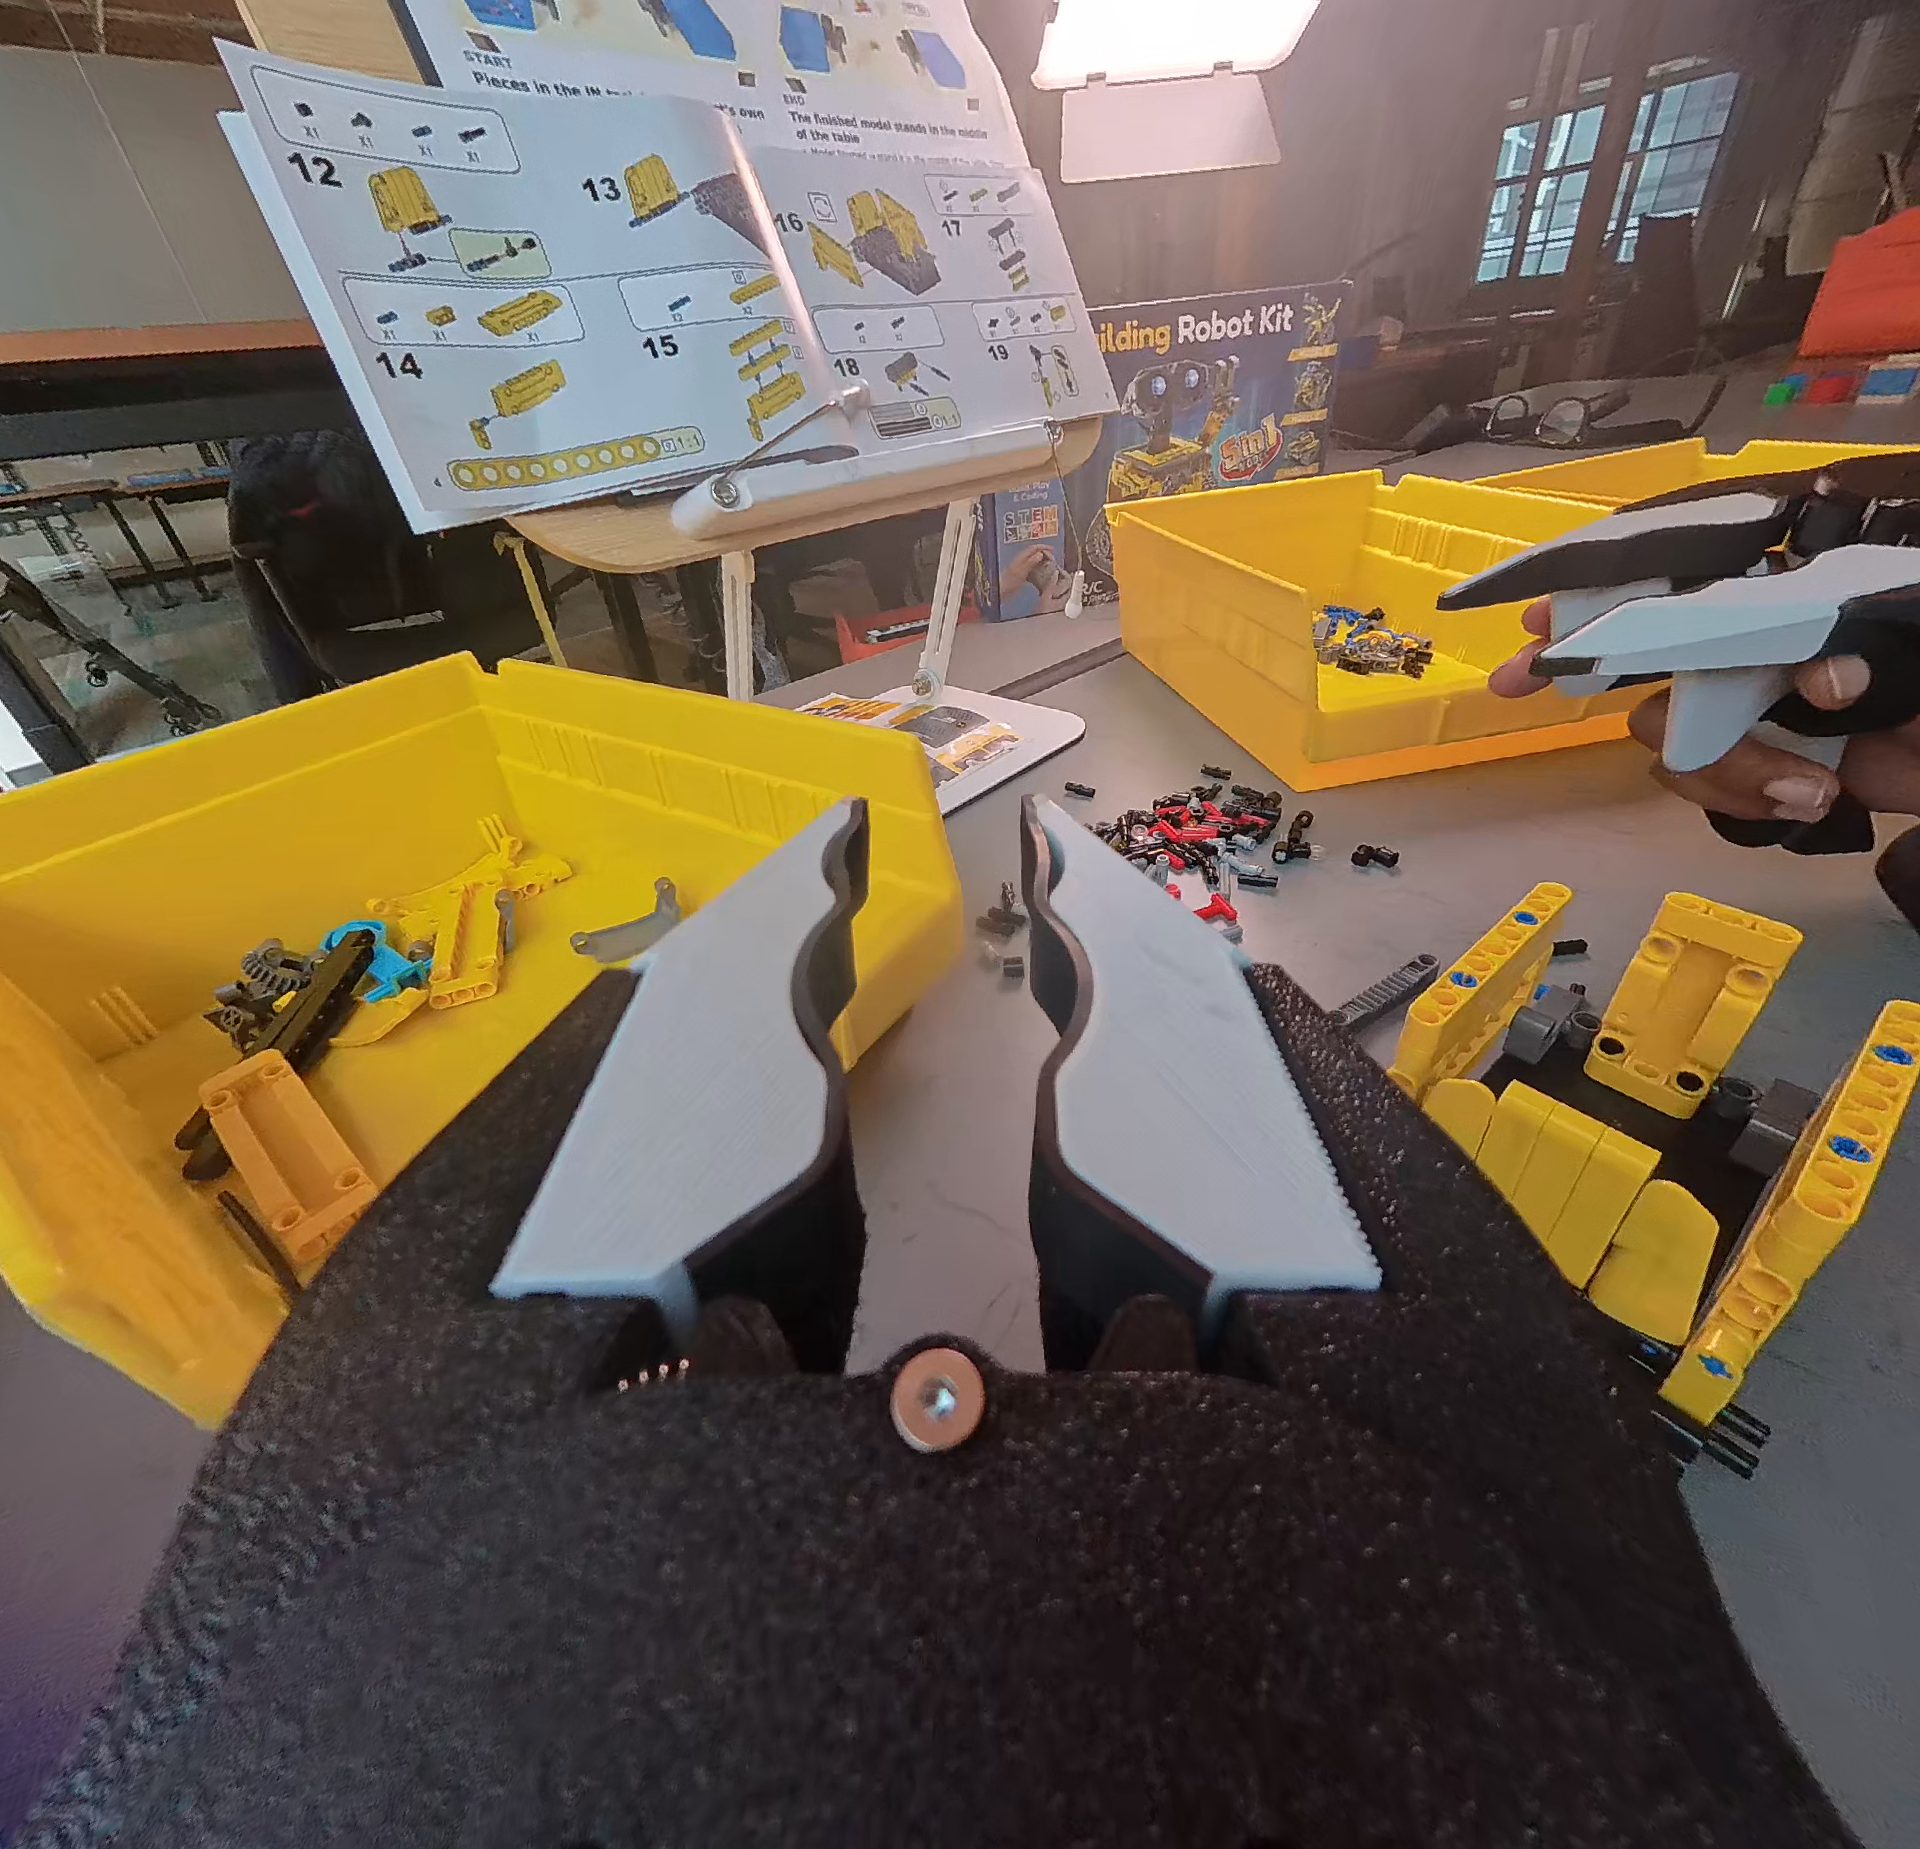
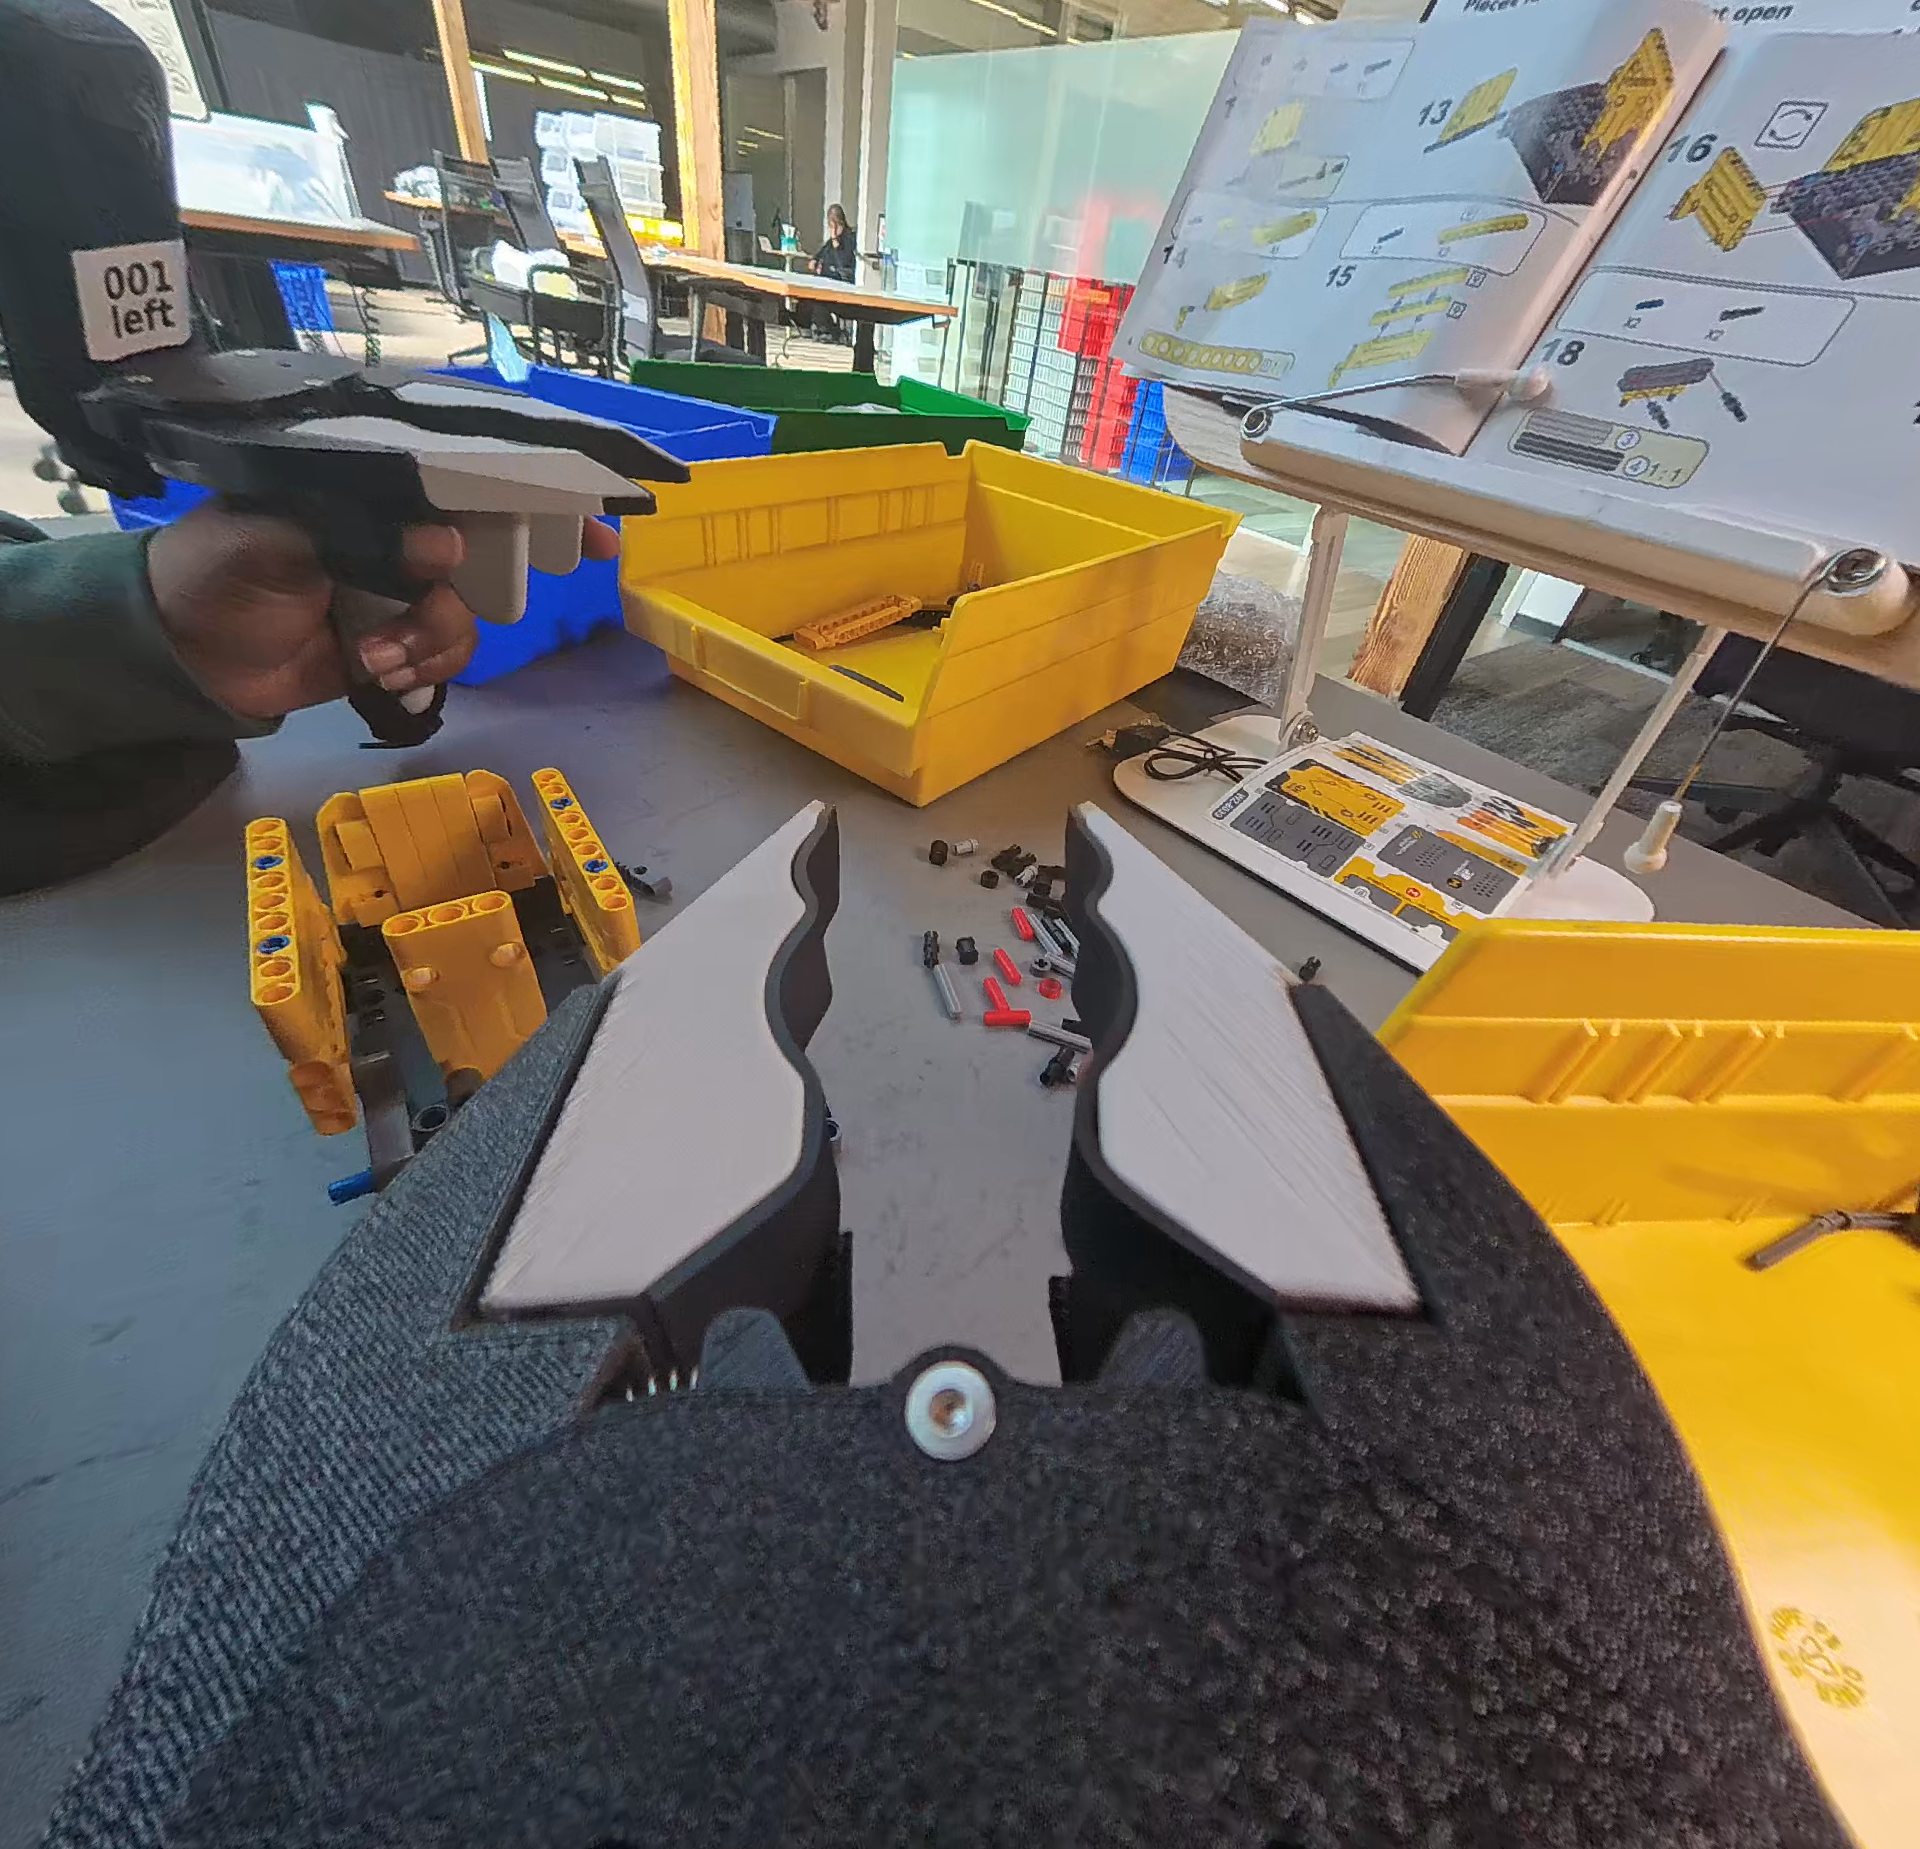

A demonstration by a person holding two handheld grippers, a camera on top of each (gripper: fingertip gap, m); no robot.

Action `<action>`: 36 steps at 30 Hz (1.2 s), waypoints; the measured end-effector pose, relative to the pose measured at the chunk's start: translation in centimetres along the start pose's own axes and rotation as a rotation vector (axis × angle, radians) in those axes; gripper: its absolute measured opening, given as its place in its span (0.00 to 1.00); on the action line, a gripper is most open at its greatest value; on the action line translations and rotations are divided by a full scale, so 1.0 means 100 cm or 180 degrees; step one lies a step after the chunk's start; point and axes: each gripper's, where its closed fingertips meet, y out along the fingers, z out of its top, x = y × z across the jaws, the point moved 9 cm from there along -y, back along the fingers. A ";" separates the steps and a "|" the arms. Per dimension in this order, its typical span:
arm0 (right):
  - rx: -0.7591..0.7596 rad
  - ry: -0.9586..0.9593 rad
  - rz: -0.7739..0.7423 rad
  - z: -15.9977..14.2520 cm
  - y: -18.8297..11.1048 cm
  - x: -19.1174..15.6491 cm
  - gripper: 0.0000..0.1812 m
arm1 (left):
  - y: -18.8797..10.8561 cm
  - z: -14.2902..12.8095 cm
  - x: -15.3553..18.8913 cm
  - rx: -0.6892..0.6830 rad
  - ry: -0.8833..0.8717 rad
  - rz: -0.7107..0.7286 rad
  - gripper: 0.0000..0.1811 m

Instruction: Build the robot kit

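Hovering above the grey tabletop [image 1: 935, 1155], the left gripper [image 1: 943, 831] has its jaws parted a moderate way and holds nothing. Just ahead of its tips lies a scatter of small pins [image 1: 1195, 843], black, red and grey. To its left, touching nothing, stands a yellow bin [image 1: 727, 750] holding loose parts: beams, a gear, a blue piece. To its right rests a yellow model [image 1: 1621, 1103], partly built on a dark base.

The right gripper [image 2: 951, 831] is likewise parted and empty, poised over the same pins [image 2: 1013, 978], which lie between and just beyond its fingers. The model [image 2: 436, 926] sits to its left; a second bin [image 2: 1662, 1061] is close on its right.

Handling judgement: the pins appear light, rigid and smooth, apt to roll or skid, and are probably best pinched across the shaft. The model looks stiff but press-fitted, so it may come apart if taken by its side beams; its base seems the safer hold.

View differences: the left wrist view alone shows the contents of the near bin, the kit box [image 1: 1216, 386] and the far bin's heap of parts. The right wrist view alone shows blue and green bins [image 2: 727, 407] behind, a cable by the stand's foot, and the sticker sheet [image 2: 1382, 843] clearly. Both show the instruction booklet [image 1: 582, 293] on its stand.
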 end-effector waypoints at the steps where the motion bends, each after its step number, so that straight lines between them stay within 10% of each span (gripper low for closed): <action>1: 0.0017 -0.0035 -0.0002 0.001 -0.001 -0.001 0.23 | 0.000 0.000 0.000 -0.0010 0.0003 -0.0005 0.15; 19: 0.0022 -0.0042 -0.0163 0.000 -0.003 0.002 0.22 | -0.004 0.010 0.007 0.0035 0.0183 0.0015 0.15; 28: 0.0001 -0.0017 -0.0235 0.003 -0.006 0.002 0.21 | -0.123 0.134 -0.079 0.0876 0.0743 0.1210 0.11; 32: -0.0042 -0.0022 -0.0192 0.002 -0.004 -0.001 0.20 | -0.164 0.145 -0.144 0.0022 0.0350 0.1040 0.09; 36: -0.0135 -0.0038 -0.0170 -0.004 0.000 -0.004 0.19 | -0.160 0.096 -0.178 -0.1652 0.0029 0.0053 0.09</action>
